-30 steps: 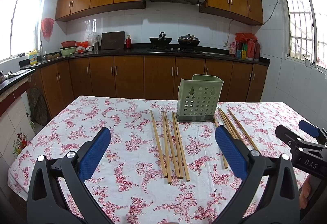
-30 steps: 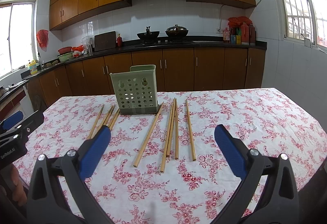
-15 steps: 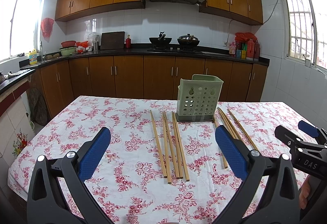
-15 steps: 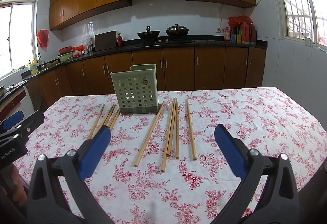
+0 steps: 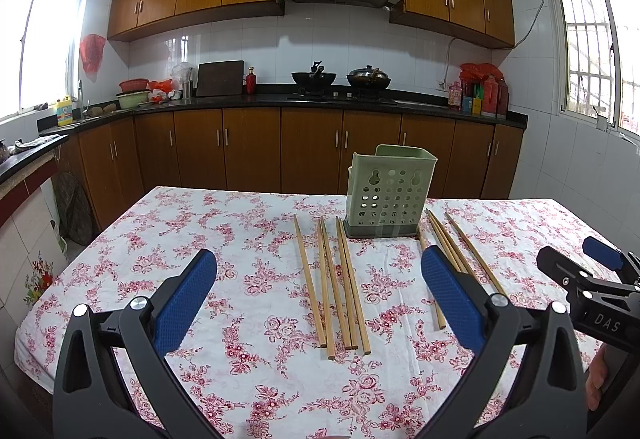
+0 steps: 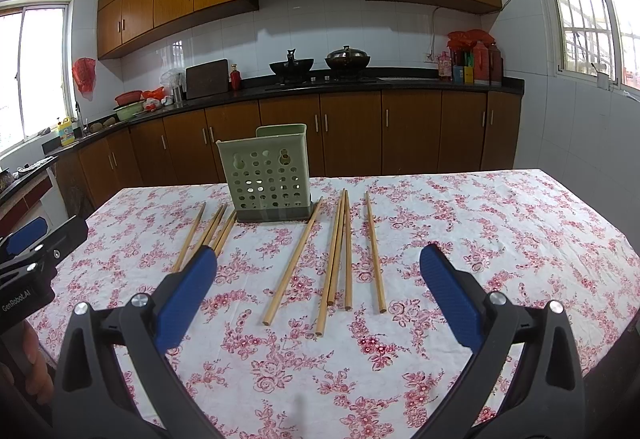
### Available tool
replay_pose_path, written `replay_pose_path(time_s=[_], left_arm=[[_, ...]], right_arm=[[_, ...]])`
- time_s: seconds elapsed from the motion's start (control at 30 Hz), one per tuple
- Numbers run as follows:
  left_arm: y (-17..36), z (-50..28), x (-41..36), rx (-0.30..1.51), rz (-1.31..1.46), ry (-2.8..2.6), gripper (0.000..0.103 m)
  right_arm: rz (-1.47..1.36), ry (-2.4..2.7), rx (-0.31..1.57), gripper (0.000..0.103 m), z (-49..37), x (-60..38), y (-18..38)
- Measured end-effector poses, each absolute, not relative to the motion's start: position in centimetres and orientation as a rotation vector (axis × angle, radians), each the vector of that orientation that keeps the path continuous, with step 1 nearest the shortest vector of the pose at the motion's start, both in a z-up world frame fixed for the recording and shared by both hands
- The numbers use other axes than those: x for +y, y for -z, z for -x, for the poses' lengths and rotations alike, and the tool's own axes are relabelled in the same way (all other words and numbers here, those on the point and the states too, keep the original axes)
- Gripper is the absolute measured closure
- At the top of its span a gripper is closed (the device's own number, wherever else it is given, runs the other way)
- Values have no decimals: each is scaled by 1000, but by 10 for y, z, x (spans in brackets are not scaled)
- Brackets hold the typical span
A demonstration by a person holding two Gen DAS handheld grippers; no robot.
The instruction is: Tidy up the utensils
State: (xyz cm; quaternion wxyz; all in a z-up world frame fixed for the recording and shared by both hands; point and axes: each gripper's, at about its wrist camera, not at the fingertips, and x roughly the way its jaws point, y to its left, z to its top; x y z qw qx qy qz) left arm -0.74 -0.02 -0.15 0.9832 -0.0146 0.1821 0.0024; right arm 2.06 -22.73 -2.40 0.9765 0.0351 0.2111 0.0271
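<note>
A pale green perforated utensil holder (image 5: 389, 193) (image 6: 268, 175) stands upright on the floral tablecloth. Several wooden chopsticks (image 5: 334, 283) lie flat in a bundle left of it in the left wrist view, and more chopsticks (image 5: 460, 251) lie to its right. In the right wrist view those right-hand chopsticks (image 6: 340, 255) fan out ahead, with the other chopsticks (image 6: 208, 231) past the left pad. My left gripper (image 5: 318, 297) hovers open, short of the left bundle. My right gripper (image 6: 318, 293) is open too, nothing between its blue pads.
The table (image 5: 240, 319) carries a white cloth with red flowers; its edges fall away left and right. Each gripper shows in the other's view: the right gripper (image 5: 592, 291) and the left gripper (image 6: 32, 259). Kitchen counters and brown cabinets (image 5: 256, 151) run behind the table.
</note>
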Motion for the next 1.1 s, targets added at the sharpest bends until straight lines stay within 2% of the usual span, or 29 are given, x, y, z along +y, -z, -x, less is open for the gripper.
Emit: replay_pose_path(time_s=[1.1], left_arm=[[8,11,-2,382,32,-4,2]], right_arm=[[-70,-50,437,4,-24,-224,31]])
